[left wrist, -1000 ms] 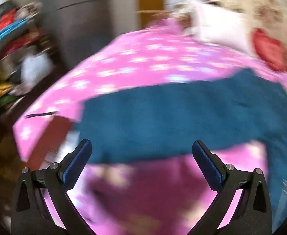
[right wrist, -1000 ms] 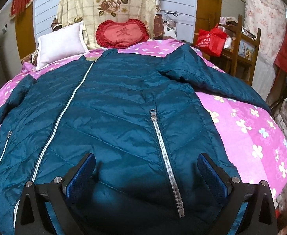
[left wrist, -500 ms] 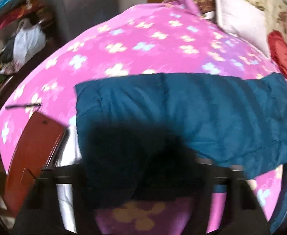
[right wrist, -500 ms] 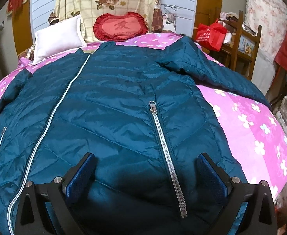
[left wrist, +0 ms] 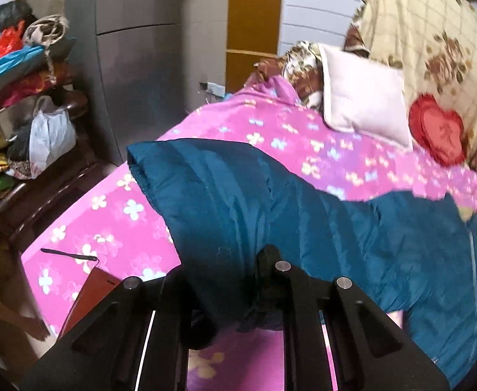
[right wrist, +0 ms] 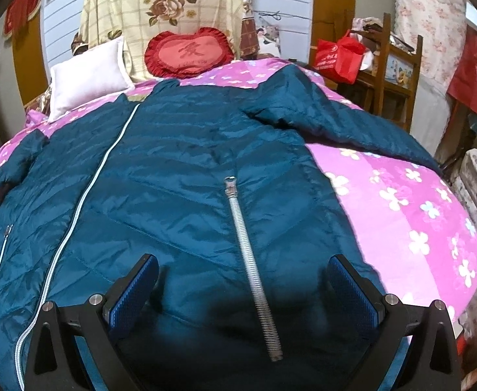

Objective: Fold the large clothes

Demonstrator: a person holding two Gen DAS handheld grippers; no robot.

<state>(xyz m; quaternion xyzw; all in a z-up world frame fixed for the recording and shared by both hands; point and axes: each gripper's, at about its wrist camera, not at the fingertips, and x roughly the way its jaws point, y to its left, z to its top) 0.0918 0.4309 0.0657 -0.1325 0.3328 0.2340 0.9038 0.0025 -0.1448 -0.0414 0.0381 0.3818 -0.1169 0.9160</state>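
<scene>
A large teal padded jacket (right wrist: 186, 176) lies front up on a pink flowered bed (right wrist: 408, 215), with a silver main zip and pocket zips. Its right sleeve (right wrist: 342, 120) stretches toward the bed's right edge. My right gripper (right wrist: 241, 280) is open and empty, low over the jacket's hem by a pocket zip (right wrist: 254, 270). In the left wrist view my left gripper (left wrist: 238, 280) is shut on the jacket's left sleeve (left wrist: 225, 195) and holds it lifted off the bed (left wrist: 114, 228). The sleeve's cuff end sticks up beyond the jaws.
A white pillow (right wrist: 88, 75) and a red heart cushion (right wrist: 187, 52) lie at the head. A wooden chair with a red bag (right wrist: 339, 58) stands right of the bed. Cluttered shelves (left wrist: 20, 114) and a grey cabinet (left wrist: 140, 65) stand left. A red-brown board (left wrist: 88, 296) leans at the bed corner.
My left gripper has closed on the left sleeve and lifted it off the bed. My right gripper has moved forward slightly over the jacket, staying open.
</scene>
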